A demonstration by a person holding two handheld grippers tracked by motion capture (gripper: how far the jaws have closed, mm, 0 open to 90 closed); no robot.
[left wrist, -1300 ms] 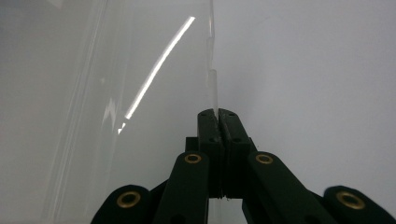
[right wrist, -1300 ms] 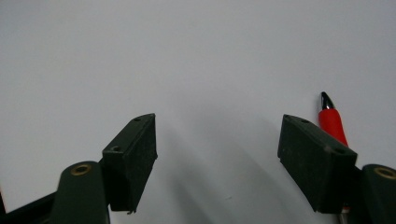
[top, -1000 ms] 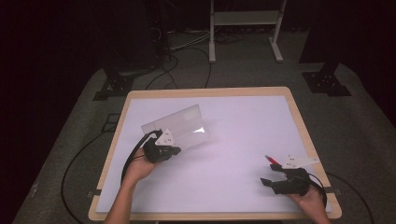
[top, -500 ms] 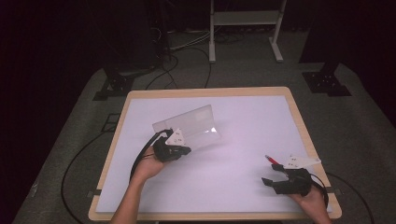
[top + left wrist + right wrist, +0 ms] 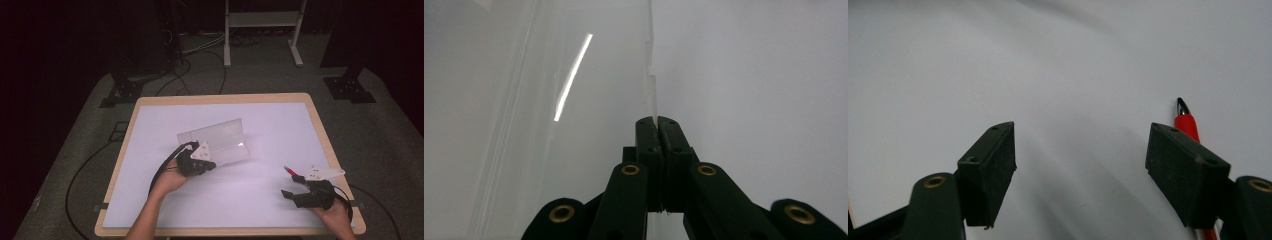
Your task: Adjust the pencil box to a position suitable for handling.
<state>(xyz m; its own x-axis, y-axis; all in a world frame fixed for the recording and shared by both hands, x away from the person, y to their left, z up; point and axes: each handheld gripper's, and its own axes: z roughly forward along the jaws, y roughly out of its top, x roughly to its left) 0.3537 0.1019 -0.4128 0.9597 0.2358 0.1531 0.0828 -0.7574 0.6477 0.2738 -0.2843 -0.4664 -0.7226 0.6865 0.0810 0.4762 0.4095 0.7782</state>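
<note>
From the high view, a wooden-edged table [image 5: 129, 137] with a white top stands on grey carpet [image 5: 75, 150] in a dark room. Black cables [image 5: 197, 60] trail across the floor at twelve o'clock, beside the legs of a white metal stand [image 5: 227, 47], and black floor stands sit at ten and two o'clock. A clear plastic sheet [image 5: 220, 137], folded along its length, lies just left of the table's middle. The left gripper [image 5: 210, 165] pinches its near edge at the seven o'clock corner. The right gripper [image 5: 292, 196] rests on the table at five o'clock, well apart from the sheet, with a red pen [image 5: 291, 172] just beyond it.

In the left gripper view, the left gripper [image 5: 658, 122] has its jaws pressed together on the thin edge of the clear plastic sheet [image 5: 589, 75], which rises towards twelve o'clock over the white top.

In the right gripper view, the right gripper [image 5: 1080, 150] stands with its jaws wide and nothing between them, above the bare white top. The red pen [image 5: 1185, 122] lies at three o'clock, partly behind the right-hand jaw.
</note>
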